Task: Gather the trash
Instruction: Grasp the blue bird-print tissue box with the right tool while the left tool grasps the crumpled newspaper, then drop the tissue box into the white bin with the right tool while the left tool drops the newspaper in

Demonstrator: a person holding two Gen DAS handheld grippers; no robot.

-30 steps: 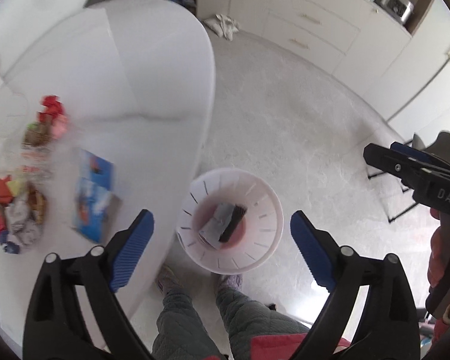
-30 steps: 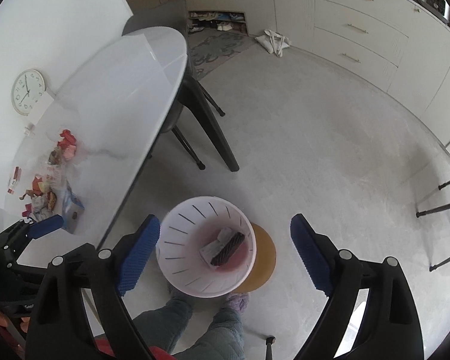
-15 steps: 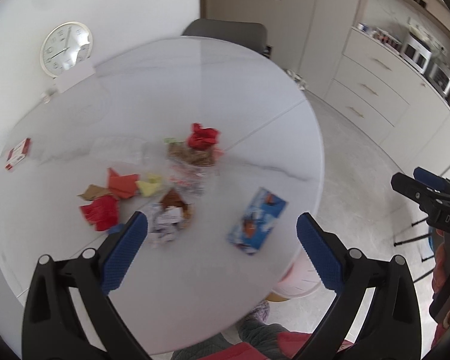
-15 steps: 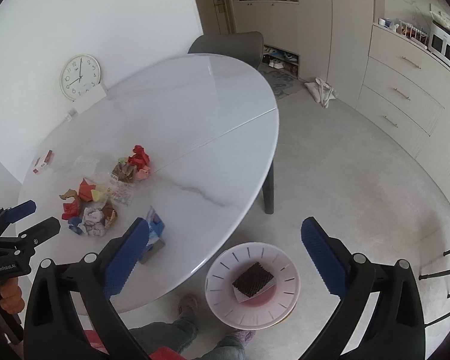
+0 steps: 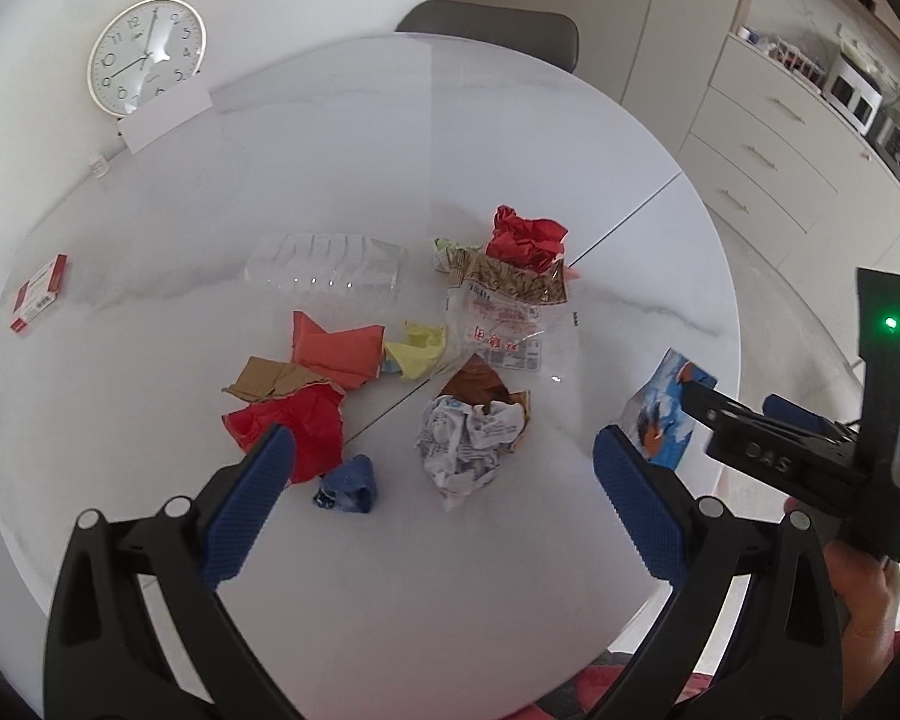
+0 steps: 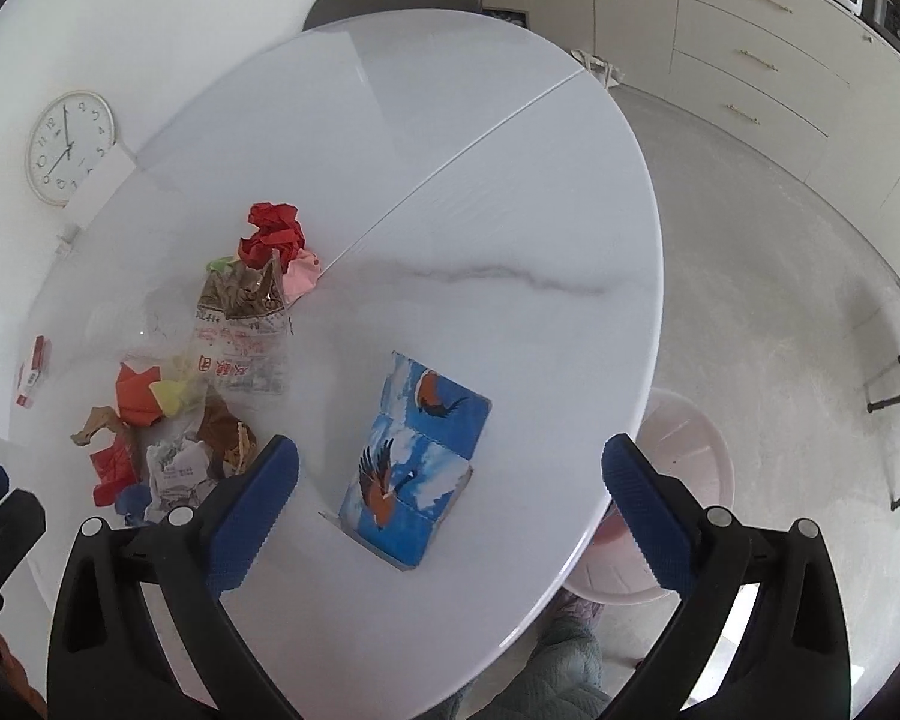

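Beyond your trash you have: round white table (image 5: 390,138); wall clock (image 5: 146,55) at its far left; white card (image 5: 165,117) against the clock; grey chair (image 5: 498,30) on the far side; drawer cabinets (image 6: 750,60) far right.

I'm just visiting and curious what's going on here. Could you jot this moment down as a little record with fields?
Place: round white table
Trash: crumpled newspaper ball, red paper, clear plastic wrapper, blue scrap
Box: blue bird-print carton, lying flat
Bin: pale pink basket, on the floor by the table edge
Left gripper: open, empty, above the newspaper ball
Right gripper: open, empty, above the carton
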